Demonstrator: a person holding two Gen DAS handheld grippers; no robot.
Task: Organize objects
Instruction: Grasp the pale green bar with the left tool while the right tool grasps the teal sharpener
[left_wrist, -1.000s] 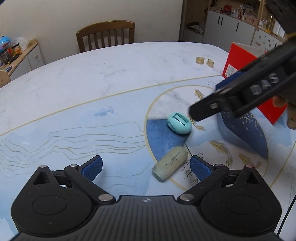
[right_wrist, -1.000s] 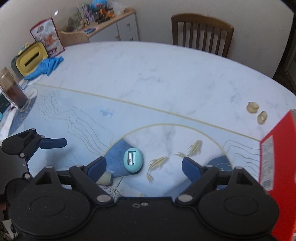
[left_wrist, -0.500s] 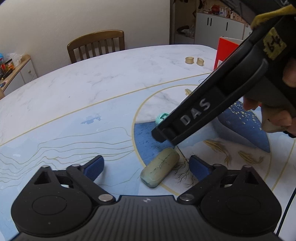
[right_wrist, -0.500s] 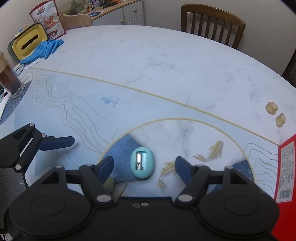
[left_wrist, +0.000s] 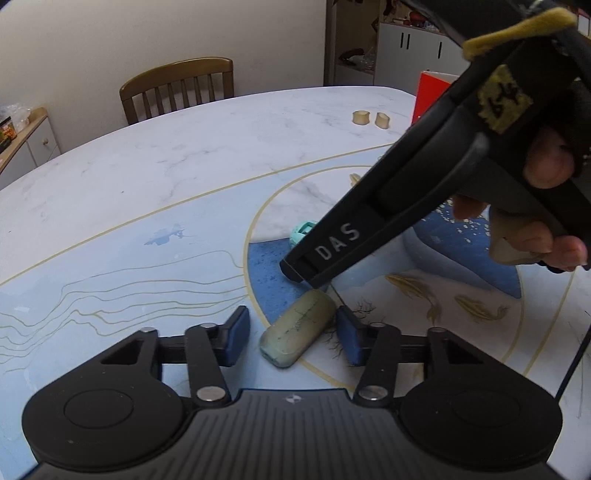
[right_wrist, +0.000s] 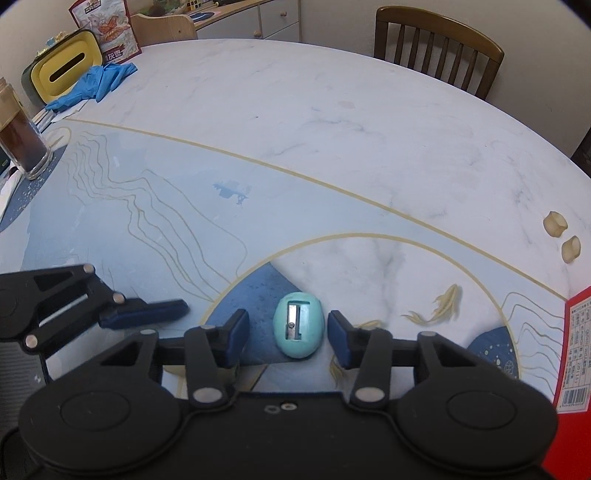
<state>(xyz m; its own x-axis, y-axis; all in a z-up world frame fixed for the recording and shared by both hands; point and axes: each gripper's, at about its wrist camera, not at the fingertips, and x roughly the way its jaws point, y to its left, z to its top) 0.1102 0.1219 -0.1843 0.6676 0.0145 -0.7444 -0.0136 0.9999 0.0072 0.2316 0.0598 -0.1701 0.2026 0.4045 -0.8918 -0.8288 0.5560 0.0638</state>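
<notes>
Both my grippers came down and their jaws have just been closing: the left gripper (left_wrist: 291, 328) now brackets the eraser (left_wrist: 297, 334), the right gripper (right_wrist: 288, 332) brackets the sharpener (right_wrist: 299, 329). Both items lie flat on the table (right_wrist: 295, 147); left's right pad (left_wrist: 349, 339) looks to touch the eraser, the other pad is clear, so not clamped. Right's pads (right_wrist: 338, 334) sit just beside the sharpener, gaps both sides, nothing gripped.
</notes>
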